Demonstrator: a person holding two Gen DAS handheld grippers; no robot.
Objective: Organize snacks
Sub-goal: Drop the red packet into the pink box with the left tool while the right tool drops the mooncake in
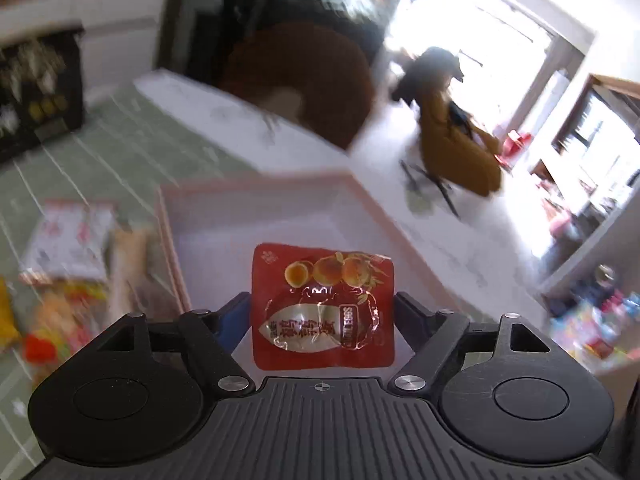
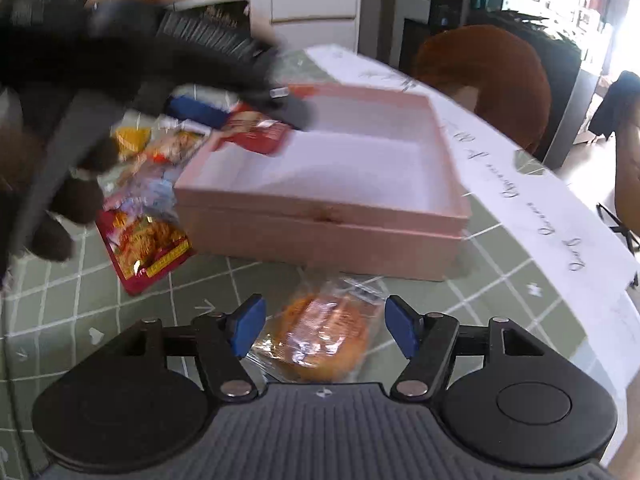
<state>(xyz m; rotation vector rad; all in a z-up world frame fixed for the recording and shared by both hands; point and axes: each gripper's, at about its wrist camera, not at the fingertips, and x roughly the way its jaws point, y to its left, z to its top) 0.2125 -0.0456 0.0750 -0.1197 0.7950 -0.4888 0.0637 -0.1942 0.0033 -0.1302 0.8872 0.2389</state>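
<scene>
Left tool (image 1: 323,304): clenched on a red pouch (image 1: 323,306), a finger pressed to each side edge, held above the open pink box (image 1: 256,192).
Red pouch print: three round yellow-orange eggs across the top, a pale oval panel of Chinese characters below, and a dark strip reading "QUAIL EGGS" (sideways in the left wrist view).
Right tool (image 2: 325,330): released, its blue pads (image 2: 402,330) standing clear on either side of a wrapped bun (image 2: 320,340).
Wrapped bun: a round orange-brown pastry in a clear crinkled wrapper, lying on the bench (image 2: 500,280) just in front of the pink box; no writing on it can be read.
Pink box: lid off, white lining, nothing seen on the lining that shows; it sits on the green grid cloth.
Snack pile (image 2: 148,184): beside the box's left wall, well apart from the bun. Nearest is a red and yellow packet (image 2: 148,248) with print too blurred to read; yellow and white packets lie beyond.
White paper strip (image 2: 540,200): along the bench's far edge, bearing cursive handwriting (not legible).
Background: a brown round-backed chair (image 1: 304,80) behind the bench; a person in a mustard coat (image 1: 452,136) sits near the bright window.
</scene>
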